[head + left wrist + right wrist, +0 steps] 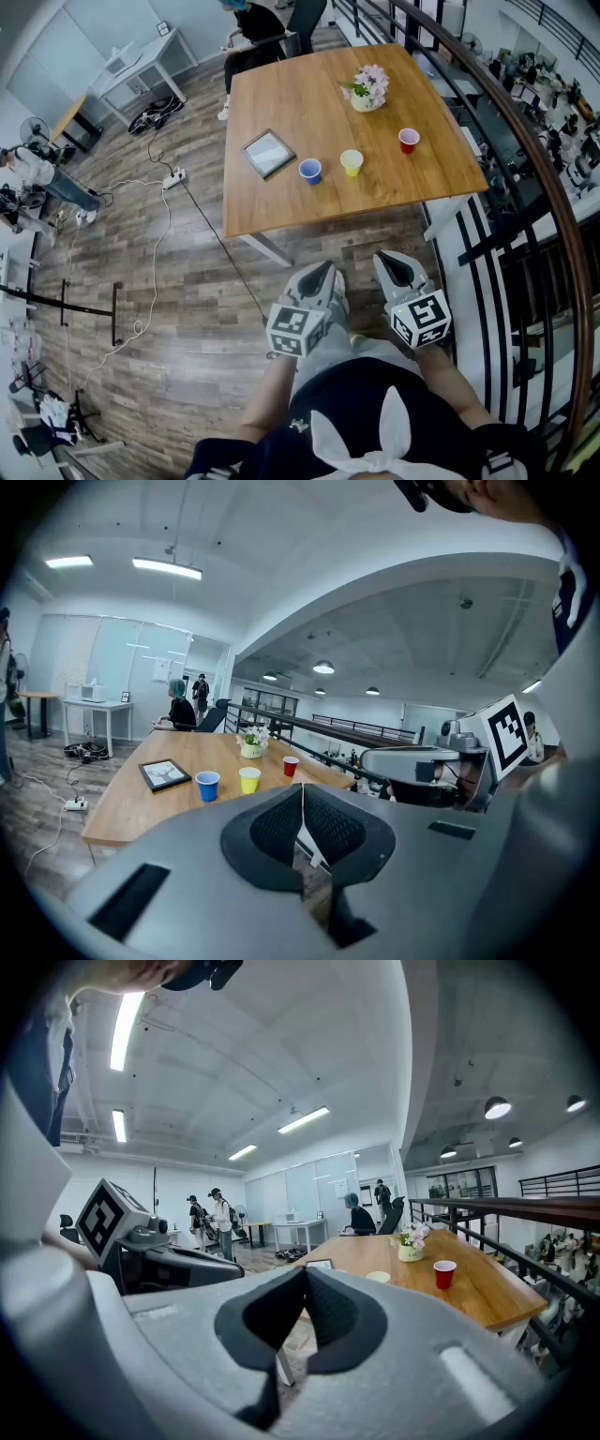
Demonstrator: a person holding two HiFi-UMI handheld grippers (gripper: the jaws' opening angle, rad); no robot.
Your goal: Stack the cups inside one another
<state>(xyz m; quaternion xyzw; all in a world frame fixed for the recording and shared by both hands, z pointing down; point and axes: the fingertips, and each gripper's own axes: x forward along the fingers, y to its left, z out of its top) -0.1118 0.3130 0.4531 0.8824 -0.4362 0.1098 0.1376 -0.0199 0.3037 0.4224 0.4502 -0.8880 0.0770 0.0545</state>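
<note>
Three cups stand apart in a row near the front edge of the wooden table (281, 103): a blue cup (310, 171), a yellow cup (352, 162) and a red cup (409, 141). The left gripper view shows the blue cup (207, 785), the yellow cup (249, 779) and the red cup (291, 766) ahead. The right gripper view shows the red cup (444, 1273) and the yellow cup's rim (379, 1277). My left gripper (319, 277) and right gripper (399, 269) hover side by side over the floor, short of the table. Both are shut and hold nothing.
A framed picture (268, 153) lies left of the blue cup. A pot of flowers (367, 89) stands behind the cups. A black railing (506, 225) runs along the right. Cables and a power strip (174, 176) lie on the floor at left. People sit and stand at the far end.
</note>
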